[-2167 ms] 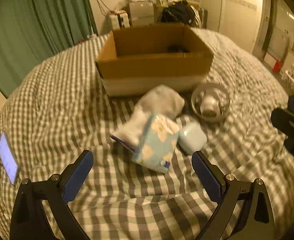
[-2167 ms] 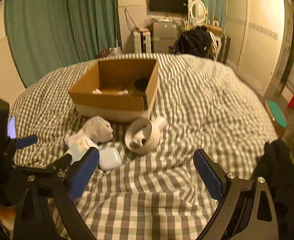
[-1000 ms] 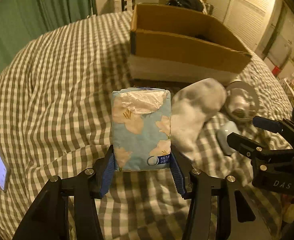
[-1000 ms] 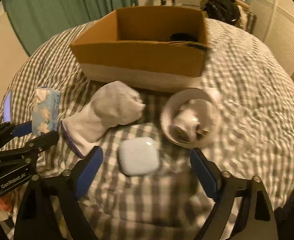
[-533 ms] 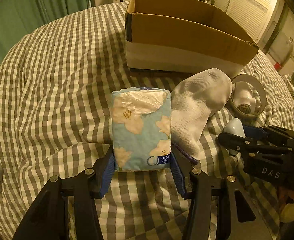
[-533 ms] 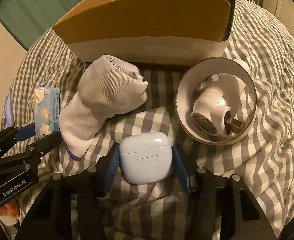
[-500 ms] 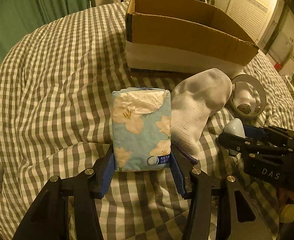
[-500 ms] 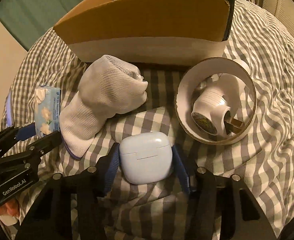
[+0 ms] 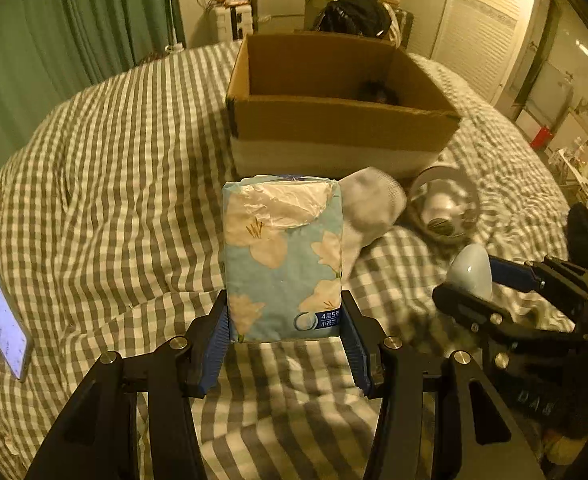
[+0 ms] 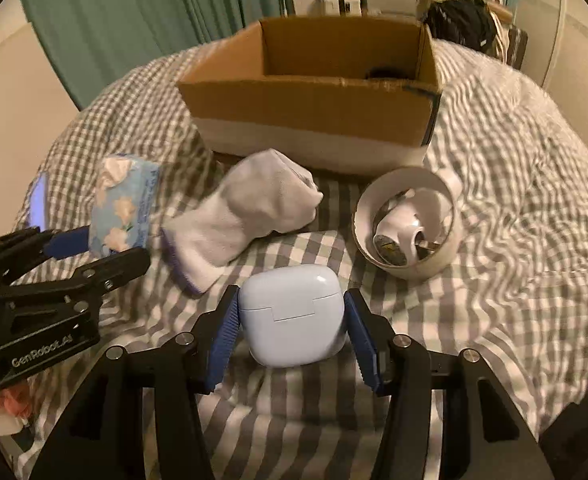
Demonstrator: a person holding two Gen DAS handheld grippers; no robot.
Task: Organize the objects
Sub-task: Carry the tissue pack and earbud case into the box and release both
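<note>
Jaws of the left gripper (image 9: 285,328) are closed on the lower sides of the tissue pack (image 9: 281,256), which stands upright between the blue pads and looks lifted clear of the bed (image 9: 105,160). Jaws of the right gripper (image 10: 291,330) are pinched on both sides of the pale blue earbud case (image 10: 289,314), also raised off the checked cover. Just beyond lie the white sock (image 10: 249,220) and the tape roll (image 10: 408,226) with a white plug (image 10: 398,226) inside it. Behind them sits the open cardboard box (image 10: 314,100), with something dark in its far corner. A phone (image 9: 1,320) lies well apart at the left edge. Judging by the task, both loads go into the box: each should be carried high enough to clear the near wall, kept level so the smooth case does not slip, and released low inside, one hand at a time so the two grippers do not collide.
</note>
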